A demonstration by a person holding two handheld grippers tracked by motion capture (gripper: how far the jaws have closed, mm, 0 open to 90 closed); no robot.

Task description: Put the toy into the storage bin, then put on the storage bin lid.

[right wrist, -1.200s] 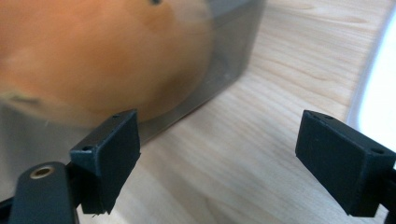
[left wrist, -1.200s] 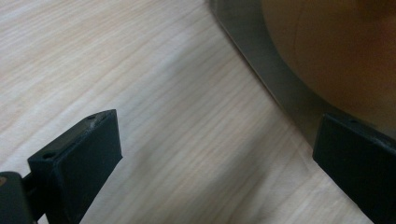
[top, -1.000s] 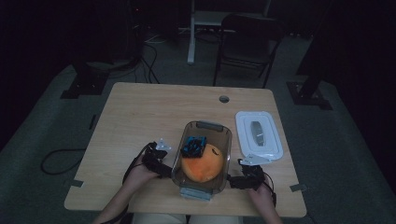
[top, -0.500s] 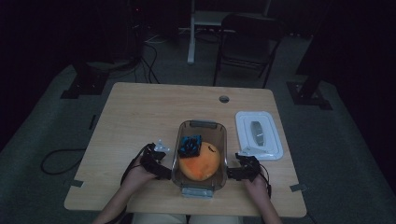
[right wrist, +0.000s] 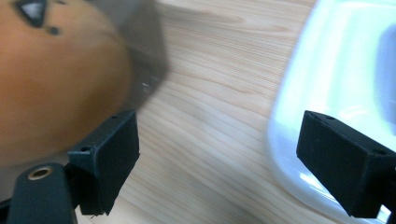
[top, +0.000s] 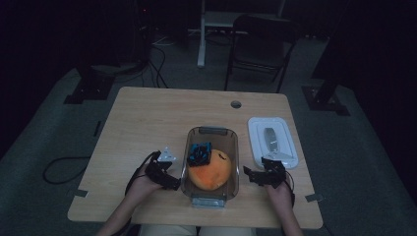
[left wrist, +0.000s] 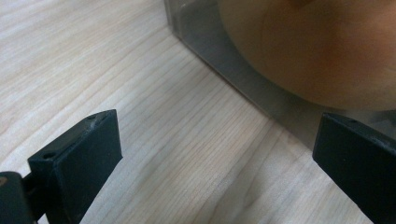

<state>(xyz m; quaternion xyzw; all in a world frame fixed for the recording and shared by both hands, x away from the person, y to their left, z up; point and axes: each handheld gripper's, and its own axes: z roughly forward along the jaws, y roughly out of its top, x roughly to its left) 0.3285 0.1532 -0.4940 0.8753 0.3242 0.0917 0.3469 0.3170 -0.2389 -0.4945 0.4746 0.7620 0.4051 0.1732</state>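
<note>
A clear plastic bin (top: 210,132) stands near the table's front edge, holding an orange plush toy (top: 210,173) and a small blue and black object (top: 200,153). My left gripper (top: 169,182) sits open on the table just left of the bin; its view shows the bin wall (left wrist: 243,88) with the orange plush (left wrist: 322,51) behind it. My right gripper (top: 252,175) is open just right of the bin, between the bin (right wrist: 149,51) and a white lid (right wrist: 327,93). Nothing lies between either pair of jaws.
The white lid (top: 273,140) lies flat at the right of the wooden table (top: 147,118). A small clear item (top: 167,156) rests by the left hand. A cable hole (top: 236,104) sits near the far edge. A chair (top: 260,44) stands beyond the table.
The right gripper has shifted slightly left, closer to the bin's right wall. The left gripper has stayed put beside the bin's left wall.
</note>
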